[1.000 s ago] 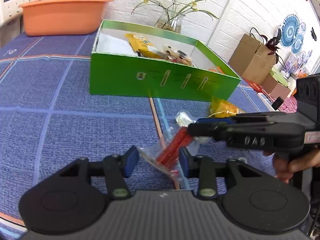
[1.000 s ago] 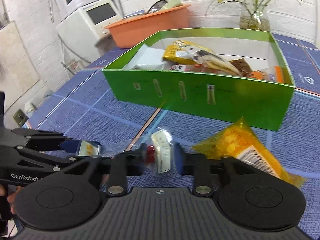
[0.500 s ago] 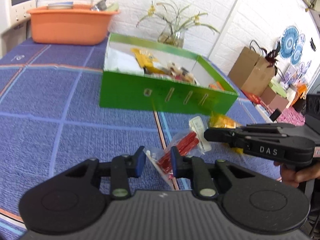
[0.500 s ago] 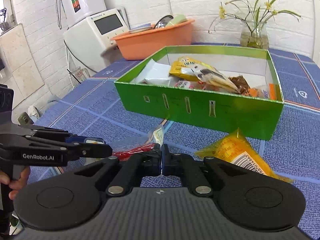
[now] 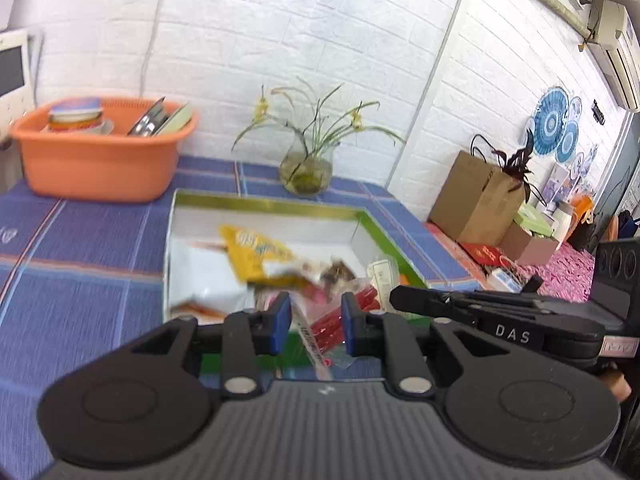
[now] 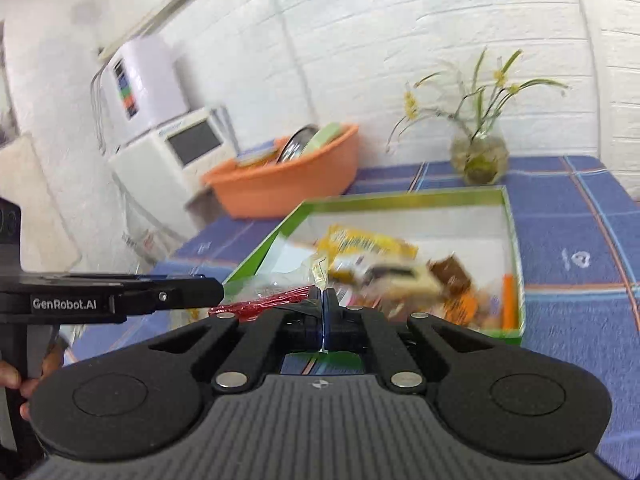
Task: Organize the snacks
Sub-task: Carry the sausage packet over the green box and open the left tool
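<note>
Fingers: left gripper [image 5: 312,326] and right gripper [image 6: 322,316] both pinch one red-stick packet [image 5: 334,318] | over green box [image 5: 264,202] near edge | risk: uneven release drops packet outside box

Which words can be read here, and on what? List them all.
"DAS": side of the right tool.
"GenRobot.AI": side of the left tool.
Print on the yellow packet, the red-stick packet and the white appliance: too blurred to read.
</note>
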`<action>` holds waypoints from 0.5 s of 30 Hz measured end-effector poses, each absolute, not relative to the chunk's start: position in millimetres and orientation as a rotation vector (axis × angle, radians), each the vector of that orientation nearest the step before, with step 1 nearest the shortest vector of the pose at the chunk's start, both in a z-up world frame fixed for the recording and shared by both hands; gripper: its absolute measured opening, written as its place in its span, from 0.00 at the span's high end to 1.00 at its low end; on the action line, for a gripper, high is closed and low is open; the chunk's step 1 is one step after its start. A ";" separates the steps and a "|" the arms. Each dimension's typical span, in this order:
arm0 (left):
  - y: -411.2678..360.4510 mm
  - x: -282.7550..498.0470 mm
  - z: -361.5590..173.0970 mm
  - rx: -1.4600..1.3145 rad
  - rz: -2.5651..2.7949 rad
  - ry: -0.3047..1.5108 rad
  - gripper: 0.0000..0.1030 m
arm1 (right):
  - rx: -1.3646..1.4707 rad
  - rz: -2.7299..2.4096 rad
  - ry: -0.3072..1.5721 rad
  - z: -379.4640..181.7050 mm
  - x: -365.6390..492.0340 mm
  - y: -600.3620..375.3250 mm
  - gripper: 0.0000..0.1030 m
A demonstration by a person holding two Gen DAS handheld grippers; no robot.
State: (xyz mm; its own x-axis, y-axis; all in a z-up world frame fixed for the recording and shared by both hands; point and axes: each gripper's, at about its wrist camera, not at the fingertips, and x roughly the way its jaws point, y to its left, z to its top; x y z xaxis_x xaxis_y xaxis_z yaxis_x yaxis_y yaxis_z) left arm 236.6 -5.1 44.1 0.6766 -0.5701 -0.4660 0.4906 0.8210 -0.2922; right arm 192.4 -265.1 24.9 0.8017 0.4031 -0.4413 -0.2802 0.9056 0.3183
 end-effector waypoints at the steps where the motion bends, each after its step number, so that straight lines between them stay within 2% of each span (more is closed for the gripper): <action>1: -11.7 245.5 46.1 -0.144 -0.591 0.563 0.85 | 0.258 0.357 0.514 25.0 199.1 -269.4 0.98; 6: -36.7 290.2 31.7 -0.106 -0.512 0.560 0.84 | 0.373 0.305 0.503 8.7 233.3 -292.5 0.97; 7: -38.4 298.1 26.0 -0.110 -0.496 0.573 0.83 | 0.386 0.293 0.500 4.8 237.1 -295.7 0.94; 10: -37.9 310.1 11.6 -0.092 -0.416 0.583 0.82 | 0.404 0.256 0.477 -0.8 238.0 -307.5 0.69; 12: -34.1 307.2 6.3 -0.066 -0.393 0.566 0.80 | 0.422 0.257 0.462 -0.5 231.4 -316.4 0.56; 13: -32.5 304.1 4.8 -0.055 -0.391 0.565 0.68 | 0.422 0.265 0.461 0.4 226.7 -319.7 0.36; 14: -31.5 299.5 3.8 -0.043 -0.381 0.556 0.54 | 0.413 0.281 0.467 2.5 220.9 -322.2 0.25; 15: -30.5 292.0 4.0 -0.028 -0.380 0.530 0.34 | 0.400 0.293 0.473 4.3 215.3 -323.6 0.12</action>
State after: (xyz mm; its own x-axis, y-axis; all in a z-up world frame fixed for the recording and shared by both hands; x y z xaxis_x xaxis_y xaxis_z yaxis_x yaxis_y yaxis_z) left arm 292.0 -30.5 4.0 0.7947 -0.3605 -0.4883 0.3460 0.9301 -0.1235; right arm 215.3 -323.6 4.3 0.8511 0.3613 -0.3809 -0.1793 0.8820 0.4359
